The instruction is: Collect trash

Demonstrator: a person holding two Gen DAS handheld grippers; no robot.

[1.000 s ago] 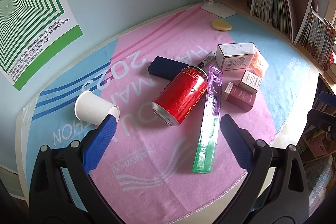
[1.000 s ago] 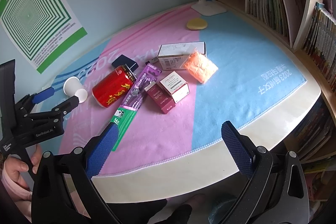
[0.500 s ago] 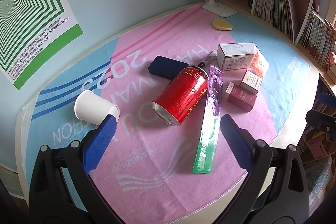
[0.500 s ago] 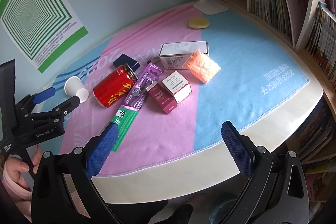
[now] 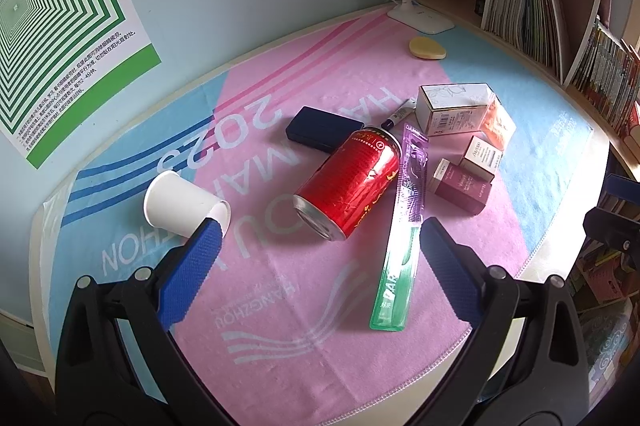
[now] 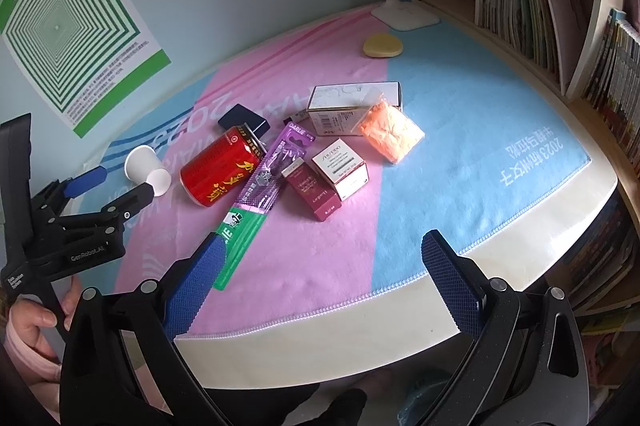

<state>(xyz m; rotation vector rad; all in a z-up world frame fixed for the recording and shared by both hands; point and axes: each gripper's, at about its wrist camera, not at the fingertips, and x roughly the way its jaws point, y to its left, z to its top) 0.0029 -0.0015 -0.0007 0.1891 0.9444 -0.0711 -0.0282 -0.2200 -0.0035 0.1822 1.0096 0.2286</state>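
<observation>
Since a second ago almost nothing has shifted: we still hold the left gripper point(image 5: 318, 240) and right gripper point(image 6: 322, 258) with jaws wide and empty, so collecting has not begun. On the tabletop point(image 6: 400, 302), the red can point(image 5: 350, 182) lies on its side; the toothbrush pack point(image 5: 404, 222) lies just beside it, and the tipped paper cup point(image 5: 182, 200) lies near it, apparently empty.

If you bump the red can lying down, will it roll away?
Probably yes. The red can lies on its round side on the mat, so a sideways nudge would likely roll it. The toothbrush pack lies along one side and may stop it that way. Its metal skin looks smooth, so it may be slippery to pinch.
</observation>
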